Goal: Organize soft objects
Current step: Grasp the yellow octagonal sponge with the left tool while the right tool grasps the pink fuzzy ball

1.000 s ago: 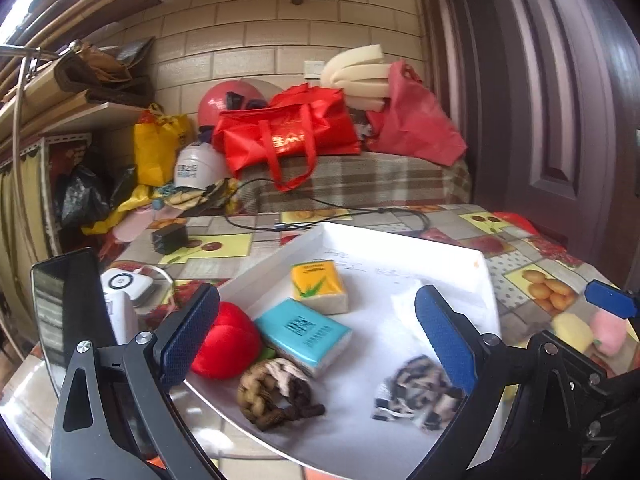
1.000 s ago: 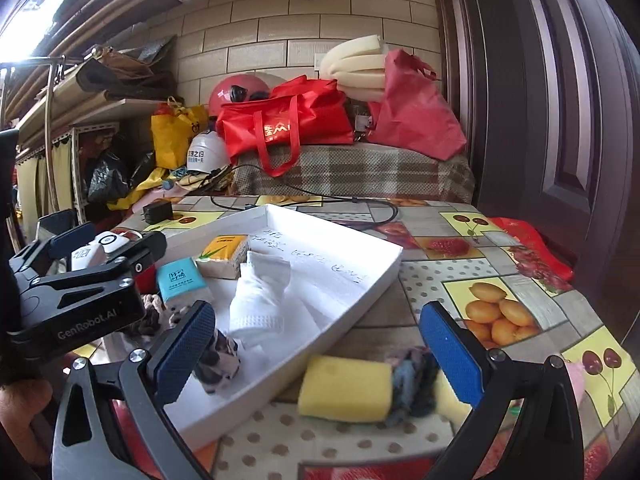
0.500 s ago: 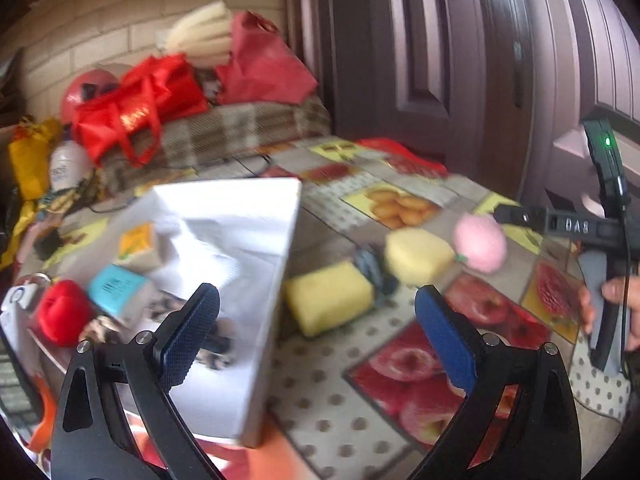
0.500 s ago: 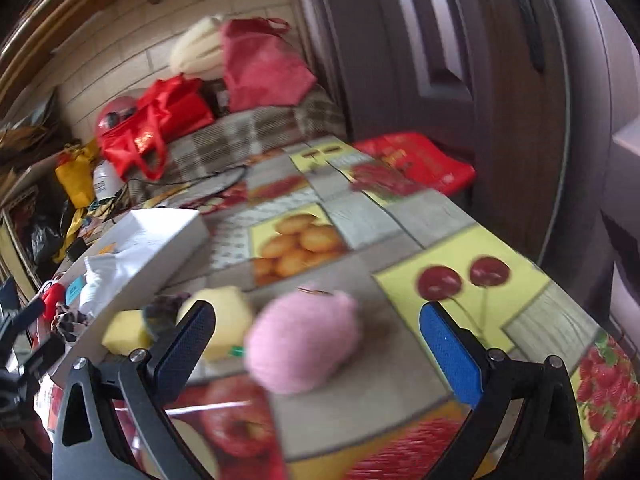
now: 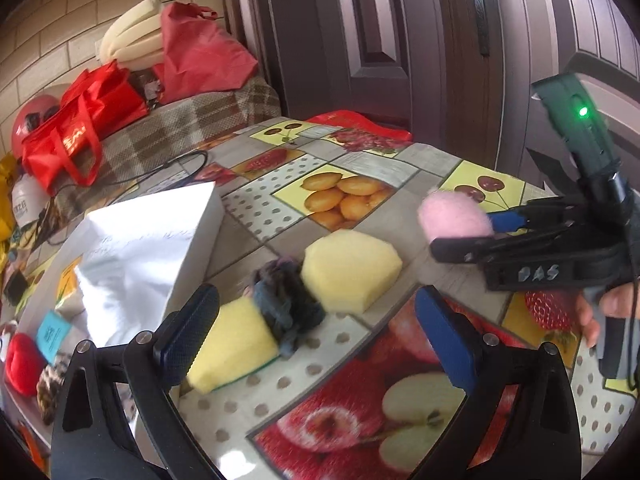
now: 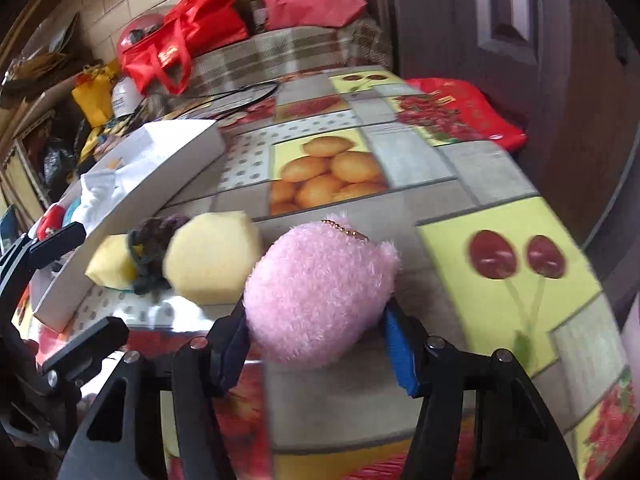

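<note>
A pink plush toy (image 6: 320,288) lies on the fruit-print tablecloth. It sits between the pads of my right gripper (image 6: 316,340), whose jaws are closing and touch both of its sides. In the left wrist view the toy (image 5: 452,216) is at the right, with the right gripper (image 5: 468,232) around it and a hand behind. My left gripper (image 5: 320,336) is open and holds nothing. It hovers over a yellow sponge (image 5: 232,340), a dark scrunchie (image 5: 288,304) and a pale foam block (image 5: 352,268). These lie beside the white tray (image 5: 192,216).
The tray holds a red plush (image 5: 20,360), a blue tissue pack (image 5: 52,332) and white cloth. Behind the table are a plaid-covered bench with red bags (image 5: 80,120) and a dark door (image 5: 380,40). A red plastic bag (image 6: 460,108) lies at the table's far edge.
Both views swung from the tray towards the items on the tablecloth. The right gripper's jaws went from wide open to close around the pink plush. The left gripper came over the sponges.
</note>
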Action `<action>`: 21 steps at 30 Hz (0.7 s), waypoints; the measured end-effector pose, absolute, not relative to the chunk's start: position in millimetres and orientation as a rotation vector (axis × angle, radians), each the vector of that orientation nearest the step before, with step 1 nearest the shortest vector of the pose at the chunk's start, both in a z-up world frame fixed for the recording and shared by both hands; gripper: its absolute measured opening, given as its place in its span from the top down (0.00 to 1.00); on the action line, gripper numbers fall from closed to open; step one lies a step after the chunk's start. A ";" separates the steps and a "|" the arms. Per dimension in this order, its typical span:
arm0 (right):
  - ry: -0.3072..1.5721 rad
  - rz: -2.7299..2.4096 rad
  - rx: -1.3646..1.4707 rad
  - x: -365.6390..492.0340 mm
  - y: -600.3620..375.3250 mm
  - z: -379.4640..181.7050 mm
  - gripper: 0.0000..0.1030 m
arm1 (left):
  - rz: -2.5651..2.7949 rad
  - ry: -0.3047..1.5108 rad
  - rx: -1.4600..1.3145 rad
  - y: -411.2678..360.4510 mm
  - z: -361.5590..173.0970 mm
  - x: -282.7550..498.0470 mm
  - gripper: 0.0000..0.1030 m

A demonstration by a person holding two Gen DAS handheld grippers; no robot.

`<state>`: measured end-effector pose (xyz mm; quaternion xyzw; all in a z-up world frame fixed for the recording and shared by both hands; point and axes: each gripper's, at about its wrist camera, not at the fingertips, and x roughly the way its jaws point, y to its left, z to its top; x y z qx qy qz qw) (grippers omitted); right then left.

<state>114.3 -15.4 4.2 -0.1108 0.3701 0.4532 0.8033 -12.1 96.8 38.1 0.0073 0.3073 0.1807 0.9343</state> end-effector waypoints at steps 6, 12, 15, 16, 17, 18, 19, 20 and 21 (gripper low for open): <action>0.884 0.988 0.044 155.8 -54.7 0.1 0.41 | 0.396 0.695 0.141 96.8 30.6 50.8 0.04; 0.897 1.014 0.103 157.8 -62.8 0.5 0.41 | 0.298 0.837 0.099 103.6 15.2 78.2 0.04; 0.899 1.019 0.113 158.4 -62.7 0.8 0.41 | 0.107 0.863 0.055 79.2 12.2 65.8 0.04; 0.899 1.020 0.114 158.7 -62.4 1.0 0.41 | 0.050 0.867 0.051 67.7 11.4 58.8 0.05; 0.898 1.020 0.115 159.4 -61.4 0.9 0.41 | 0.017 0.865 0.056 59.9 12.1 53.5 0.05; 0.899 1.021 0.116 159.2 -61.4 0.8 0.41 | -0.002 0.844 0.076 50.0 14.8 46.1 0.05; 0.899 1.020 0.116 158.9 -61.5 1.0 0.41 | 0.001 0.812 0.099 43.7 18.3 40.1 0.05; 0.899 1.021 0.116 158.4 -61.4 1.3 0.41 | 0.013 0.771 0.120 40.1 22.8 33.7 0.05; 0.899 1.020 0.114 158.6 -60.6 1.0 0.41 | 0.033 0.741 0.124 40.4 26.2 29.2 0.05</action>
